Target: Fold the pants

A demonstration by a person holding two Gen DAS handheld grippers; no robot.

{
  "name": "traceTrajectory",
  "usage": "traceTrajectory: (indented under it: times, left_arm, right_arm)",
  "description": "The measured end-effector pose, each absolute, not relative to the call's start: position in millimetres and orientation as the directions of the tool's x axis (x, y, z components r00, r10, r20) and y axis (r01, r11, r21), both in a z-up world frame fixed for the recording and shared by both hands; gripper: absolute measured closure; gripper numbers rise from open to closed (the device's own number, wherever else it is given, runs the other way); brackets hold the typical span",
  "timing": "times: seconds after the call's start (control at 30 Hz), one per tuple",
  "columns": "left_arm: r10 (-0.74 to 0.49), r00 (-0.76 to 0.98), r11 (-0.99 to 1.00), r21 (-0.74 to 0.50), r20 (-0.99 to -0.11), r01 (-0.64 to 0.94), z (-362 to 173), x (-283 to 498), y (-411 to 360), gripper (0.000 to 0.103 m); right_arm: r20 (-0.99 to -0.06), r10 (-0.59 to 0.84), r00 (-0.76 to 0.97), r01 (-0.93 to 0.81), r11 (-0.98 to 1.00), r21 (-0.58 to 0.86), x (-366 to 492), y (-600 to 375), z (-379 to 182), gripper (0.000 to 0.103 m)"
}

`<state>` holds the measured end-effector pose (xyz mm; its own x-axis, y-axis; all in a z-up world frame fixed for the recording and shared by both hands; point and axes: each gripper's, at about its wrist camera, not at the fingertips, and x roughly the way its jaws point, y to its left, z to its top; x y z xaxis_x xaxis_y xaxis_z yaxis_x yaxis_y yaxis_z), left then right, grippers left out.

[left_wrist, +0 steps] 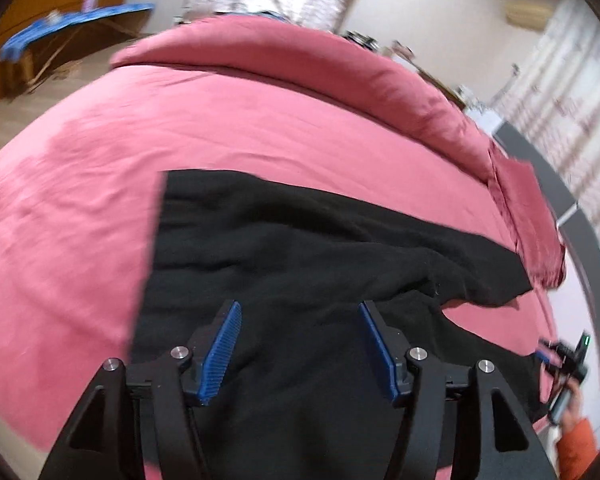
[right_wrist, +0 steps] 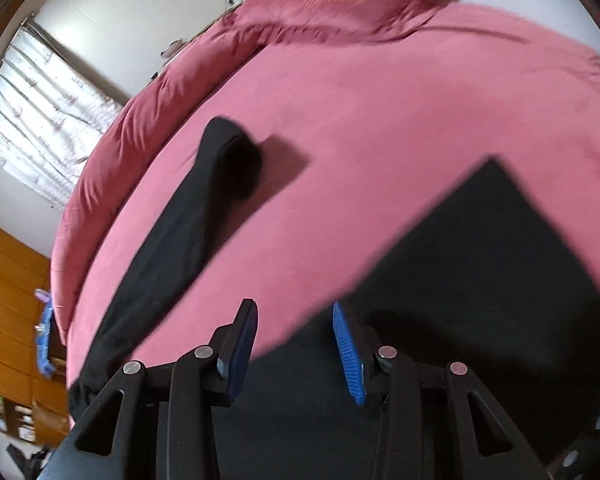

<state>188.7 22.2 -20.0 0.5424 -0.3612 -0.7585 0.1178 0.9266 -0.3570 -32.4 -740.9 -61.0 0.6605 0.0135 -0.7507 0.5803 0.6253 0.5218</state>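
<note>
2 tools (left_wrist: 300,352) (right_wrist: 294,350) open, seemingly 1 pants (left_wrist: 300,248)

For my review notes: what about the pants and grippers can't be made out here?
- Left wrist view: the pants' near part is hidden behind the left gripper.
- Right wrist view: the right gripper covers the pants' near edge; motion blur smears the outline.
- Waistband: not identifiable in either view.
</note>
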Motion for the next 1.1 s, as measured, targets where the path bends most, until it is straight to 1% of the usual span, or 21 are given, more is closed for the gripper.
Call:
traceTrajectory:
  times: [0.13, 0.17, 0.23, 0.27, 0.3, 0.33, 0.37, 0.43, 0.5, 0.53, 0.6, 0.63, 0.67, 0.7, 0.77, 0.8, 0.9, 0.93, 1.0, 1.07, 1.1]
  left_arm:
    - [-0.366, 0.523, 0.93, -0.32, -0.77, 0.179, -47.0, 230.9, -27.1, 0.042]
    - [-0.351, 0.526, 0.936, -0.297, -0.774, 0.187, -53.7, 240.2, -36.2, 0.042]
    - [-0.314, 0.528, 0.949, -0.265, -0.789, 0.167, -67.8, 256.7, -43.3, 0.042]
    - [-0.302, 0.525, 0.953, -0.258, -0.795, 0.158, -72.0, 262.0, -44.7, 0.043]
    - [-0.29, 0.52, 0.957, -0.251, -0.804, 0.147, -78.9, 267.2, -44.6, 0.043]
    - [-0.282, 0.507, 0.959, -0.248, -0.814, 0.136, -86.3, 270.7, -42.6, 0.043]
    - [-0.278, 0.491, 0.961, -0.248, -0.825, 0.127, -93.9, 272.6, -39.7, 0.043]
    - [-0.262, 0.465, 0.965, -0.235, -0.846, 0.115, -109.2, 273.5, -35.5, 0.043]
    - [-0.266, 0.485, 0.964, -0.223, -0.833, 0.145, -111.8, 268.0, -35.4, 0.042]
    - [-0.258, 0.493, 0.965, -0.201, -0.831, 0.166, -112.4, 265.5, -37.9, 0.042]
    - [-0.239, 0.502, 0.967, -0.154, -0.831, 0.205, -113.6, 263.1, -44.8, 0.037]
    - [-0.236, 0.504, 0.965, -0.14, -0.831, 0.221, -114.5, 262.8, -48.0, 0.036]
    - [-0.232, 0.508, 0.964, -0.126, -0.83, 0.234, -115.4, 262.8, -51.1, 0.033]
    - [-0.229, 0.512, 0.964, -0.119, -0.828, 0.24, -116.1, 263.6, -53.5, 0.031]
    - [-0.236, 0.521, 0.961, -0.119, -0.82, 0.249, -117.5, 265.1, -56.5, 0.029]
    - [-0.238, 0.525, 0.961, -0.118, -0.817, 0.252, -117.9, 264.1, -58.1, 0.029]
    - [-0.266, 0.531, 0.954, -0.142, -0.805, 0.263, -119.0, 253.3, -51.4, 0.027]
    - [-0.275, 0.53, 0.952, -0.15, -0.802, 0.266, -118.8, 253.2, -50.5, 0.027]
    - [-0.29, 0.525, 0.948, -0.166, -0.8, 0.271, -117.9, 247.5, -41.2, 0.027]
    - [-0.303, 0.518, 0.944, -0.177, -0.8, 0.279, -116.4, 243.1, -32.9, 0.027]
    - [-0.308, 0.514, 0.942, -0.181, -0.8, 0.283, -115.7, 241.4, -30.9, 0.027]
  right_arm:
    - [-0.719, 0.073, 0.691, 0.571, 0.556, 0.604, 18.7, -763.9, -80.4, 0.063]
    - [-0.707, 0.085, 0.702, 0.567, 0.533, 0.628, 19.3, -761.0, -84.8, 0.063]
    - [-0.636, 0.134, 0.76, 0.53, 0.44, 0.725, 32.2, -765.7, -91.7, 0.063]
    - [-0.571, 0.149, 0.808, 0.491, 0.366, 0.79, 44.8, -773.2, -96.2, 0.063]
    - [-0.527, 0.153, 0.836, 0.462, 0.322, 0.826, 47.8, -776.0, -97.3, 0.061]
    - [-0.477, 0.157, 0.865, 0.426, 0.272, 0.863, 54.3, -781.6, -100.2, 0.05]
    - [-0.421, 0.155, 0.894, 0.387, 0.206, 0.899, 65.1, -789.8, -104.9, 0.035]
    - [-0.393, 0.146, 0.908, 0.376, 0.133, 0.917, 79.2, -799.1, -113.8, 0.027]
    - [-0.422, 0.13, 0.897, 0.415, 0.076, 0.907, 98.7, -808.8, -129.8, 0.027]
    - [-0.438, 0.106, 0.892, 0.432, 0.077, 0.899, 103.2, -810.9, -133.2, 0.03]
    - [-0.46, 0.072, 0.885, 0.452, 0.103, 0.886, 114.5, -814.3, -132.1, 0.057]
    - [-0.493, 0.068, 0.867, 0.481, 0.142, 0.865, 124.6, -817.6, -123.3, 0.082]
    - [-0.519, 0.054, 0.853, 0.501, 0.188, 0.844, 133.4, -820.4, -108.6, 0.092]
    - [-0.522, 0.032, 0.852, 0.501, 0.237, 0.832, 135.9, -822.0, -89.6, 0.092]
    - [-0.495, -0.026, 0.868, 0.467, 0.377, 0.8, 138.9, -827.2, -31.7, 0.096]
    - [-0.479, -0.06, 0.876, 0.44, 0.508, 0.741, 145.1, -821.7, 15.6, 0.096]
    - [-0.414, -0.117, 0.903, 0.358, 0.736, 0.574, 142.2, -795.2, 93.7, 0.096]
    - [-0.415, -0.131, 0.9, 0.359, 0.764, 0.536, 144.9, -789.8, 103.6, 0.096]
    - [-0.472, -0.137, 0.871, 0.395, 0.766, 0.507, 131.0, -788.5, 98.9, 0.096]
    - [-0.572, -0.16, 0.805, 0.498, 0.706, 0.503, 111.9, -799.7, 66.0, 0.096]
    - [-0.649, -0.155, 0.745, 0.575, 0.643, 0.507, 96.1, -813.2, 30.4, 0.096]
